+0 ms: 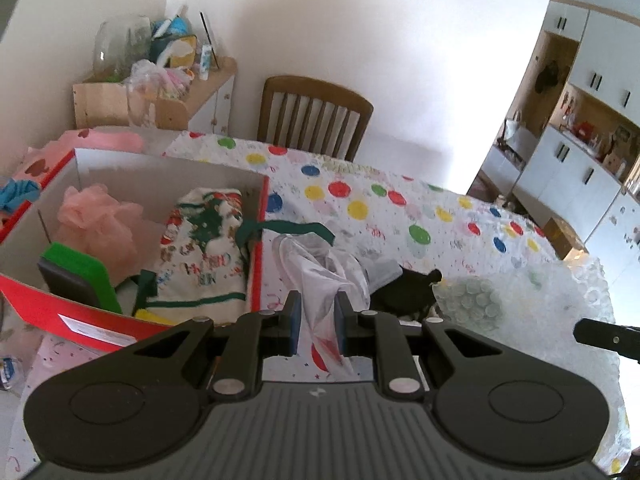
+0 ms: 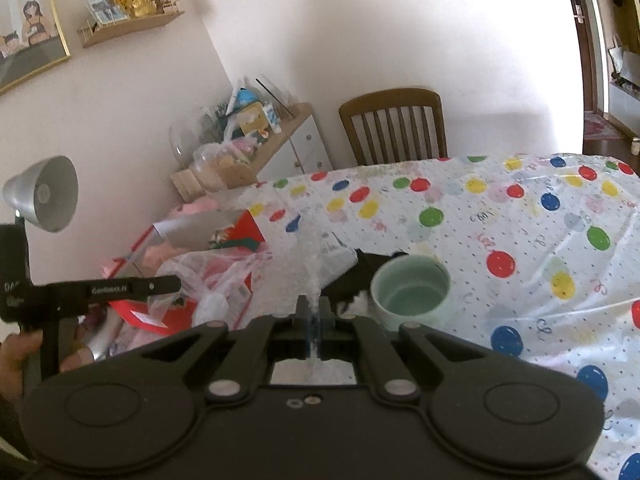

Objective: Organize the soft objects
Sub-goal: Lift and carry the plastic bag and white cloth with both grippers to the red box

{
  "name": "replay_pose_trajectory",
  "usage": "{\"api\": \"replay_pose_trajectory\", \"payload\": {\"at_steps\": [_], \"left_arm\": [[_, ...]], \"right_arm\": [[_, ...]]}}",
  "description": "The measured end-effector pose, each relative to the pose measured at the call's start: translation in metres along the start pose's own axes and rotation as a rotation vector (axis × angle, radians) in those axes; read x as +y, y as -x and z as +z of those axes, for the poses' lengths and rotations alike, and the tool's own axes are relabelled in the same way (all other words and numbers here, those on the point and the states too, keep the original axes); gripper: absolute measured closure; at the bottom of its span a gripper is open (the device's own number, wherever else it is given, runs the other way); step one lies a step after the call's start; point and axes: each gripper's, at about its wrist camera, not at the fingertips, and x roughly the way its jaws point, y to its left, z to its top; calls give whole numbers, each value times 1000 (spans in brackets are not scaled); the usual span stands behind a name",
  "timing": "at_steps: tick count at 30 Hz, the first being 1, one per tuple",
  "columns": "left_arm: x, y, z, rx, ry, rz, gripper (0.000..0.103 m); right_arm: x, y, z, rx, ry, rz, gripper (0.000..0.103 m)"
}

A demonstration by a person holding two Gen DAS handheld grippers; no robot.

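Note:
My left gripper [image 1: 317, 300] is shut on a clear plastic bag [image 1: 316, 268], held just right of the red cardboard box [image 1: 256, 264]. The box holds a pink mesh pouf [image 1: 100, 224], a Christmas-print cloth [image 1: 200, 248] and a green sponge [image 1: 76, 268]. My right gripper [image 2: 314, 306] is shut on a sheet of bubble wrap [image 2: 310, 256], which also shows in the left wrist view [image 1: 532, 304]. A black cloth [image 1: 404, 288] lies on the table behind the bag; it also shows in the right wrist view [image 2: 360, 276].
The table carries a dotted cover [image 2: 520, 240]. A mint bowl [image 2: 412, 292] stands beside the black cloth. A wooden chair [image 1: 312, 116] is at the far edge. A cluttered shelf unit [image 1: 160, 80] and a desk lamp [image 2: 44, 196] stand at the left.

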Motion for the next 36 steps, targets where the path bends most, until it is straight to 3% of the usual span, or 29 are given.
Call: {"api": "replay_pose_trajectory", "payload": {"at_steps": [6,19,36], "left_arm": [[16,21,11,-50,36,4,86],[71,42,39,-148,121,93,88],[142,34,65,-179,167,144,88]], "right_arm": [[15,-7,15,-17,11,38,102],[57,-44,51,-18,44,117,102],[118,-132,83,36,-52,179,102]]}}
